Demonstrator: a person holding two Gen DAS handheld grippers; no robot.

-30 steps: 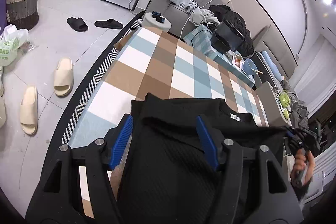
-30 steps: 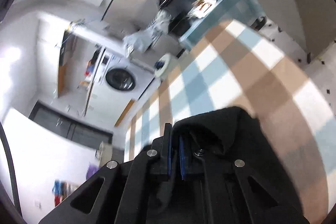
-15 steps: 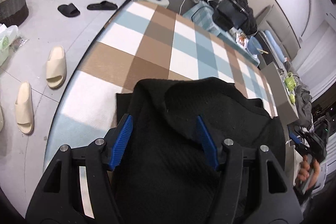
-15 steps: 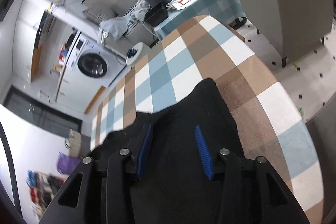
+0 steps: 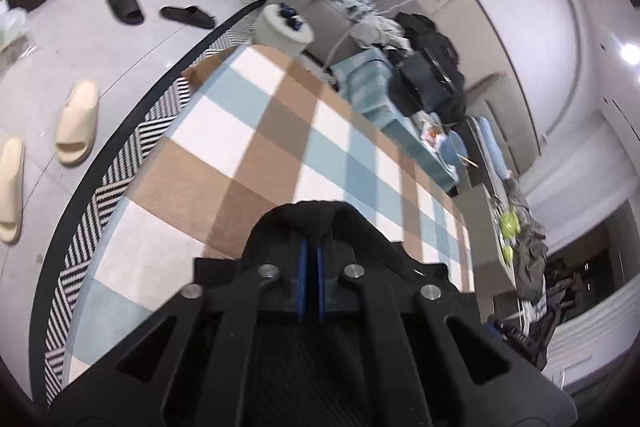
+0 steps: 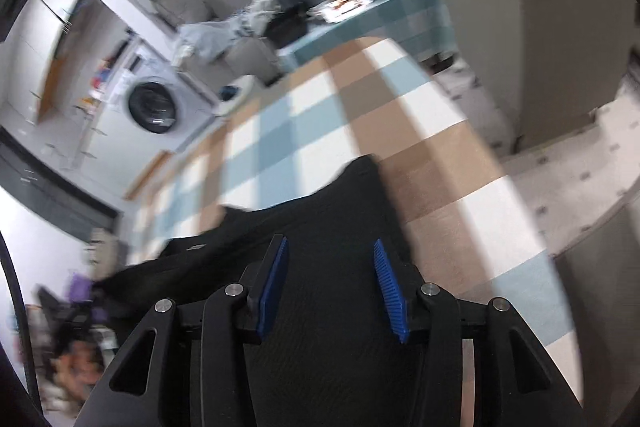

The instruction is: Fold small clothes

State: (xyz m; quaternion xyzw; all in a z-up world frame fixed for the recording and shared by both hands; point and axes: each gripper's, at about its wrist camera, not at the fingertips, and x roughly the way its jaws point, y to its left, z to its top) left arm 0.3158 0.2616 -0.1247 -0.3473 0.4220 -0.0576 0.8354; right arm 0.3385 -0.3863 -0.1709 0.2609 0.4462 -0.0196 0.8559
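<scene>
My left gripper (image 5: 311, 259) has just clamped a fold of the black garment (image 6: 340, 211), which hides its fingertips. My right gripper (image 6: 330, 283) stands open above the garment on the checked table (image 5: 240, 131); edges blur.

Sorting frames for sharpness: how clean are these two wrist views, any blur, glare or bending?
Left wrist: mostly sharp, black garment and slippers crisp, a ceiling light flares at the right edge, straight lines bow. Right wrist: motion-smeared, washing machine and checked cloth soft, lower left edge streaked.
</scene>
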